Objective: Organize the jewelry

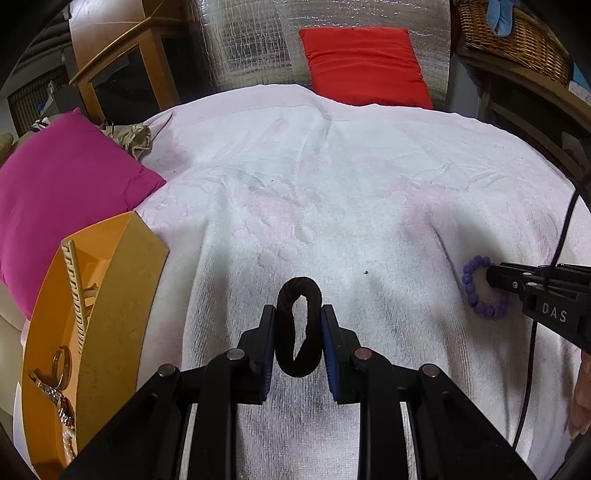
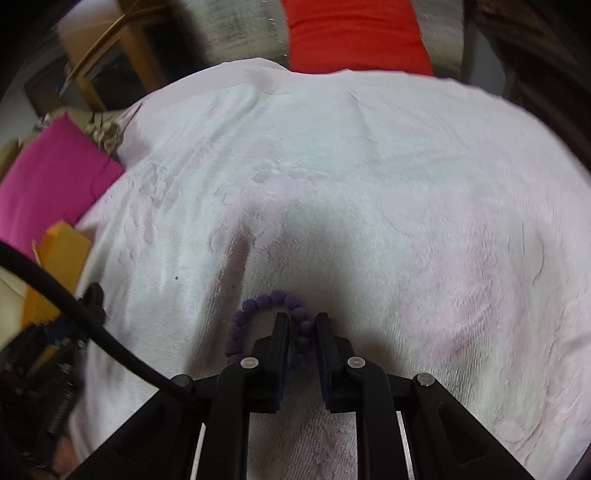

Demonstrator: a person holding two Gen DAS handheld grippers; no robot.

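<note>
1. Right gripper (image 2: 301, 321) at 6 o'clock, jaws nearly together, clamped on the right side of a purple bead bracelet (image 2: 258, 306).
2. Rest of the bracelet loops out toward 9 o'clock, over the white towel (image 2: 369, 184).
3. Black cable (image 2: 92, 317) crosses at 8 o'clock.
4. Orange box (image 2: 62, 251) at 9 o'clock; magenta cushion (image 2: 51, 181) at 10.
5. Red cushion (image 2: 354, 33) at 12 o'clock.
6. View blurred.

We are in a home, probably a living room or bedroom. We see a soft surface covered with a white towel (image 1: 314, 192), 2 cushions, a pink cushion (image 1: 62, 184) and a red cushion (image 1: 364, 62), a wicker basket (image 1: 517, 40) on a shelf, and a wooden cabinet (image 1: 122, 62).
</note>
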